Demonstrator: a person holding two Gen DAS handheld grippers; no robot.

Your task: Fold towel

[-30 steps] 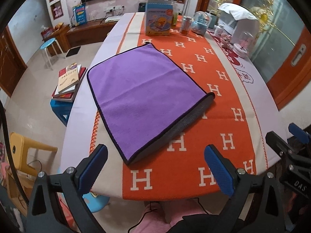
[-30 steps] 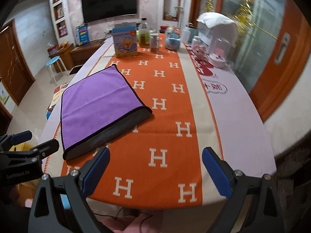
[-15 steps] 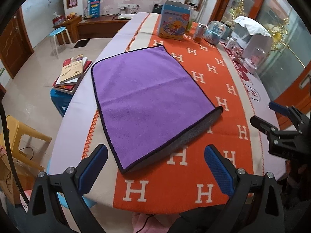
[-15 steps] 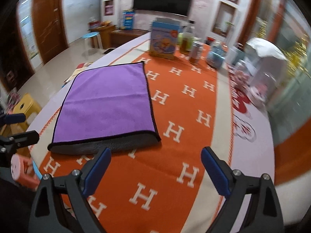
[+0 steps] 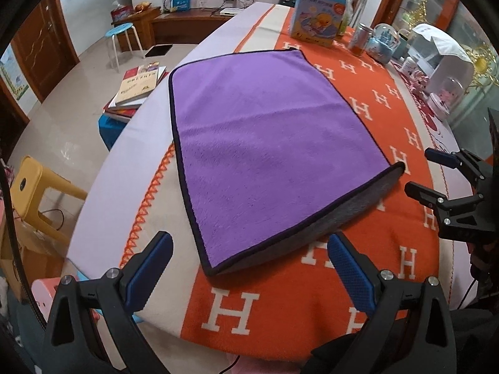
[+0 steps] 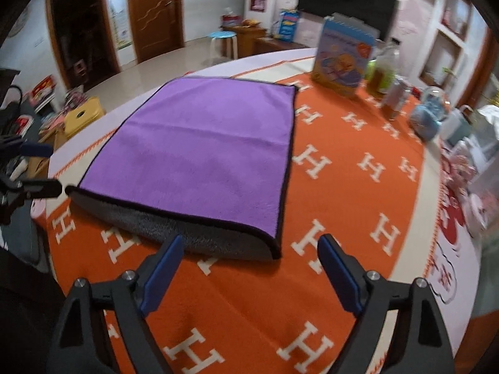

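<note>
1. Left wrist view: the left claw [image 5: 249, 268] hangs with its blue-padded fingers [image 5: 149, 268] spread wide apart, holding nothing, just above the near edge of the counter [image 5: 103, 193].
2. Left wrist view: the purple towel [image 5: 271, 143] lies flat on the orange H-patterned cloth [image 5: 312, 296], folded once, with its grey underside showing along the near fold; its near corner sits between the fingers and slightly ahead of them, not touched.
3. Left wrist view: the right claw [image 5: 433, 174] shows at the right edge, close to the towel's right near corner, its fingers apart.
4. Left wrist view: a blue picture box [image 5: 321, 15] stands at the far end of the counter, and a stack of books [image 5: 137, 90] rests on a stool beside the counter.
5. Right wrist view: the right claw [image 6: 249, 271] is spread wide, empty, right in front of the towel's [image 6: 205, 152] grey fold near its right corner.
6. Right wrist view: the left claw [image 6: 40, 168] appears at the left edge, just beside the towel's other near corner.
7. Right wrist view: the picture box [image 6: 343, 59] and several jars [image 6: 396, 96] stand beyond the towel.
</note>
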